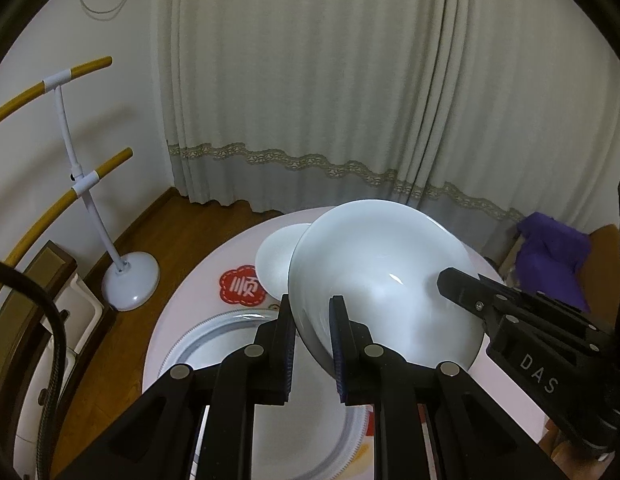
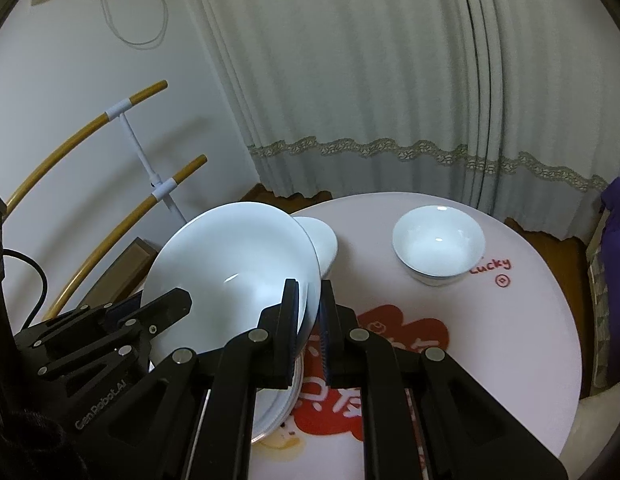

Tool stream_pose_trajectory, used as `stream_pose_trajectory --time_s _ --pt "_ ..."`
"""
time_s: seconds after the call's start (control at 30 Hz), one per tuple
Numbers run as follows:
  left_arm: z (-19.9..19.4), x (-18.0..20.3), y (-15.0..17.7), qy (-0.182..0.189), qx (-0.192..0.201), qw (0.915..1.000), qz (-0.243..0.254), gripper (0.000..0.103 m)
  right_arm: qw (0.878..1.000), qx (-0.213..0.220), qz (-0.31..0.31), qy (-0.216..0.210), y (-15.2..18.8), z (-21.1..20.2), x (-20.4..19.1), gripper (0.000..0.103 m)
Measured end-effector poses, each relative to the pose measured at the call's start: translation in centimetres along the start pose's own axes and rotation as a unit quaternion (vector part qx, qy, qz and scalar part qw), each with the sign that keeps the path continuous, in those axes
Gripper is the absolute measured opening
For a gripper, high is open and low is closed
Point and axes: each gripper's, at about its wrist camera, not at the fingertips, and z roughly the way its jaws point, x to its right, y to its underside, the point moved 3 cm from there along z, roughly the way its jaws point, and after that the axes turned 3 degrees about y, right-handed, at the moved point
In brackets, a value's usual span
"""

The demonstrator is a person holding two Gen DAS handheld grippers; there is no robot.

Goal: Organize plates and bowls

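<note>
Left wrist view: my left gripper point(image 1: 312, 322) pinches the near rim of a large white bowl point(image 1: 374, 264), jaws closed on it. The bowl is tilted, lifted above a grey-rimmed plate point(image 1: 198, 344) on the round table point(image 1: 190, 292).
Same view, right side: my right gripper point(image 1: 450, 280) reaches in at the bowl's other rim.
Right wrist view: my right gripper point(image 2: 310, 316) clamps the same large bowl point(image 2: 230, 256) edge. A small bowl point(image 2: 438, 240) sits apart on the table point(image 2: 530, 320).
Step in hand: carrying the big bowl two-handed (I judge).
Next move: lower it level and let go evenly.
Hard to tell: another white dish point(image 1: 276, 256) behind the bowl, mostly hidden.
</note>
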Motion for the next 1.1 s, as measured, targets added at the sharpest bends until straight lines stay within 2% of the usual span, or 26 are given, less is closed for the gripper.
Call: stream_pose_trajectory --time_s 0.5,0.93,1.1 --pt "7.7 -3.4 -6.1 0.002 -0.018 0.9998 0.0 0.012 1.0 -0.019 0.004 -0.005 -2.8 6.4 -1.1 0.009" --pt "16.4 -4.4 -9.3 -0.001 -0.047 0.9989 -0.002 0.012 0.999 -0.049 0.01 0.001 -3.3 11.6 0.2 0.009" --pt "19.3 -4.7 -9.5 -0.005 -0.06 0.9982 -0.002 0.012 0.998 -0.061 0.009 0.007 -3.2 13.1 0.3 0.009"
